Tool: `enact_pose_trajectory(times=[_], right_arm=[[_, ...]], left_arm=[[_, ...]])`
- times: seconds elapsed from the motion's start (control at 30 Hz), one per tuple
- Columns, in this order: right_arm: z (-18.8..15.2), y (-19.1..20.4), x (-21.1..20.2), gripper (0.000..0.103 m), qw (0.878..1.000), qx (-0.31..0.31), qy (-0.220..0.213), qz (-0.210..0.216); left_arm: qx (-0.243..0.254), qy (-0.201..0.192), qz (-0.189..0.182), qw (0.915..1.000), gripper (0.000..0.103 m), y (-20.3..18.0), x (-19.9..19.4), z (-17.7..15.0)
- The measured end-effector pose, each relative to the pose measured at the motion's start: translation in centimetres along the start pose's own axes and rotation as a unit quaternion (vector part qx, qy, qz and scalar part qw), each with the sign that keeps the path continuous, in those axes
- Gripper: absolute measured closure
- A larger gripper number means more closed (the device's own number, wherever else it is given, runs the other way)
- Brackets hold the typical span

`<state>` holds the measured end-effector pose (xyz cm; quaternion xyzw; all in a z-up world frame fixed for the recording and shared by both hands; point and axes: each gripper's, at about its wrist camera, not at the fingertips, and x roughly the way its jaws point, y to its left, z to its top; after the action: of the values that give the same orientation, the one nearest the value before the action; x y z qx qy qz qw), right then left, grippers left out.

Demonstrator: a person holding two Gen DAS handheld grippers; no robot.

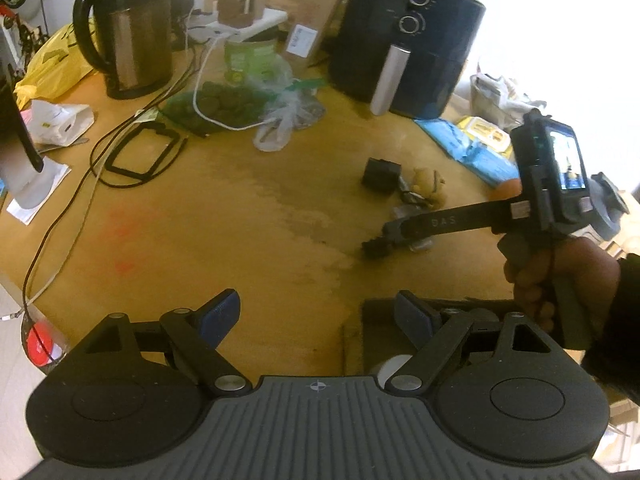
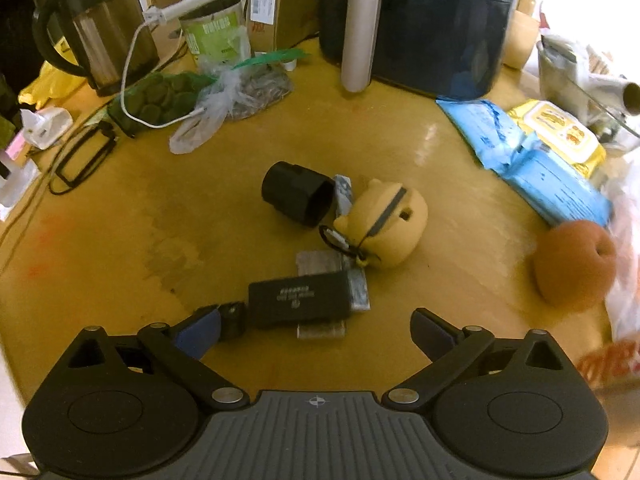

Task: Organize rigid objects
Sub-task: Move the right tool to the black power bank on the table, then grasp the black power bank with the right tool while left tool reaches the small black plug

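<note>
Two grippers' jaws wide, empty-handed.

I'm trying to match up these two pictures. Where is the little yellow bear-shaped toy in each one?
Left wrist view: the yellow bear toy is small, right of centre, beside the black cylinder.
Right wrist view: the yellow bear toy is large, near the centre, right of the black cylinder.
Shared landmark: the dark air fryer at the back of the wooden table.
</note>
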<state>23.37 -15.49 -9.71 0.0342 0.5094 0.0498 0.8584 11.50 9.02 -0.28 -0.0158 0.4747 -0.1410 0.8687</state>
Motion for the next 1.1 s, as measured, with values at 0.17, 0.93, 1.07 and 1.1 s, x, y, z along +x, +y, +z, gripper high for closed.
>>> enact_pose_trajectory(times=[0.17, 0.93, 1.07, 1.1], right_arm=[[0.5, 0.6, 2.2, 0.009, 1.0, -0.01, 0.014, -0.01], [0.8, 1.2, 0.4, 0.032, 0.999, -0.02, 0.019, -0.019], [0.7, 0.7, -1.2, 0.032, 1.0, -0.008, 0.014, -0.011], [0.7, 0.6, -1.7, 0.032, 1.0, -0.007, 0.013, -0.01]], left_arm=[[-0.009, 0.0, 0.002, 1.0, 0.018, 0.9, 0.3, 0.2], [0.02, 0.012, -0.013, 0.9996, 0.018, -0.1, 2.9, 2.1], [0.033, 0.019, -0.02, 0.9991, 0.019, -0.7, 3.8, 2.5], [0.039, 0.019, -0.022, 0.9988, 0.019, -0.9, 4.1, 2.6]])
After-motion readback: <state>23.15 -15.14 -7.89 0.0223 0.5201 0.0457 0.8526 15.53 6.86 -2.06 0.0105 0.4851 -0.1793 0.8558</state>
